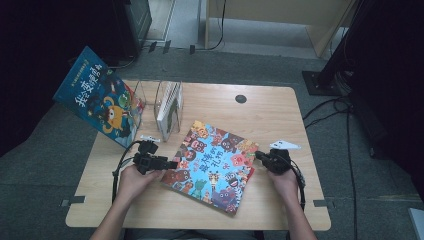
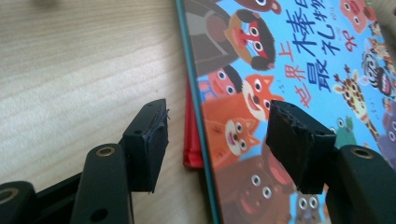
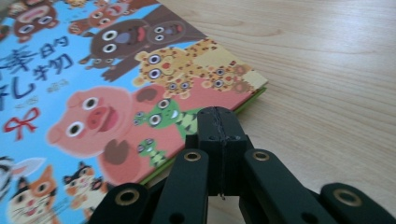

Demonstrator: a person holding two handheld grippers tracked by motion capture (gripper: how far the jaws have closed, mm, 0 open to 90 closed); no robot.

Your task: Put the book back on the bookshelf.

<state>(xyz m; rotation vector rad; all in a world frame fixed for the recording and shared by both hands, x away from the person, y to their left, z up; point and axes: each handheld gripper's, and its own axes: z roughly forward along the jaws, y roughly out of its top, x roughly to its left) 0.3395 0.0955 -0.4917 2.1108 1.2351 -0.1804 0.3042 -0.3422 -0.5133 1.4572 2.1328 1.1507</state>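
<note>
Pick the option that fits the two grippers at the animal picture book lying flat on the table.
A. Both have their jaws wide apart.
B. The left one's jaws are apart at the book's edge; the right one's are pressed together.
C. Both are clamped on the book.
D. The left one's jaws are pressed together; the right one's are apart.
B: the left gripper has its jaws standing apart astride the edge of the picture book, while the right gripper has its jaws pressed together with nothing between them.

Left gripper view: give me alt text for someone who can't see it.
The left tongs stand open astride the near edge of a colourful animal picture book lying on a pale wooden table. A red layer peeks from under the cover.
</note>
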